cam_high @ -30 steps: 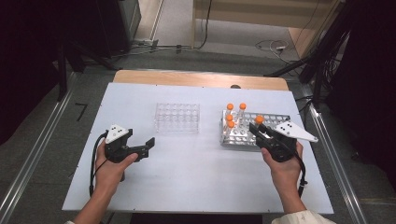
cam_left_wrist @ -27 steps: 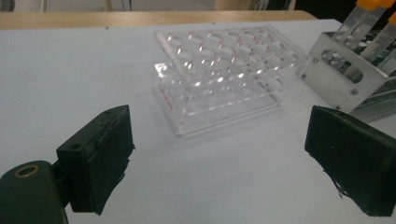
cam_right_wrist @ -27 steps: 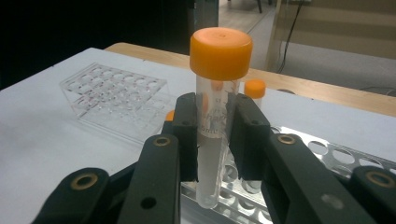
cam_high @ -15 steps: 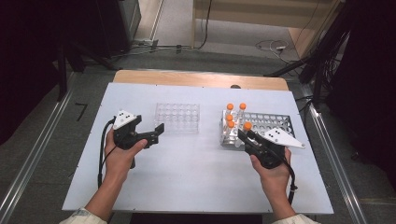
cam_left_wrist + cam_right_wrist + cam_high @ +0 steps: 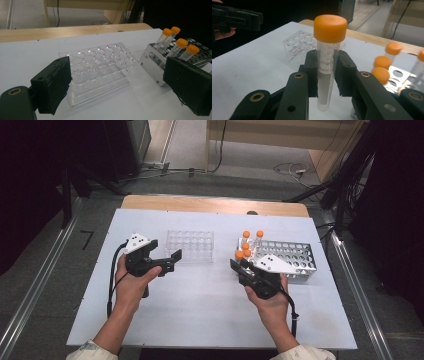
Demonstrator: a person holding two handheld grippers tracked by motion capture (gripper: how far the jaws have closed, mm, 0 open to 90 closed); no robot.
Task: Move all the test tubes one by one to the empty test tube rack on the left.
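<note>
One orange-capped tube (image 5: 328,62) held upright in right tool (image 5: 325,75), lifted just beside metal rack (image 5: 295,260) near right edge of surface (image 5: 200,310). Four tubes left in rack. Clear rack (image 5: 192,246) seen empty. Left tool (image 5: 167,261) held wide, empty, beside clear rack. Transfer judged barely begun.

Clear plastic tube with orange screw cap (image 5: 328,62) stood upright, clamped between the right gripper (image 5: 325,75) jaws. Four matching orange-capped tubes (image 5: 172,41) leaned in the perforated metal rack (image 5: 295,257). Transparent plastic well rack (image 5: 192,246) lay flat, well apart to the left.
</note>
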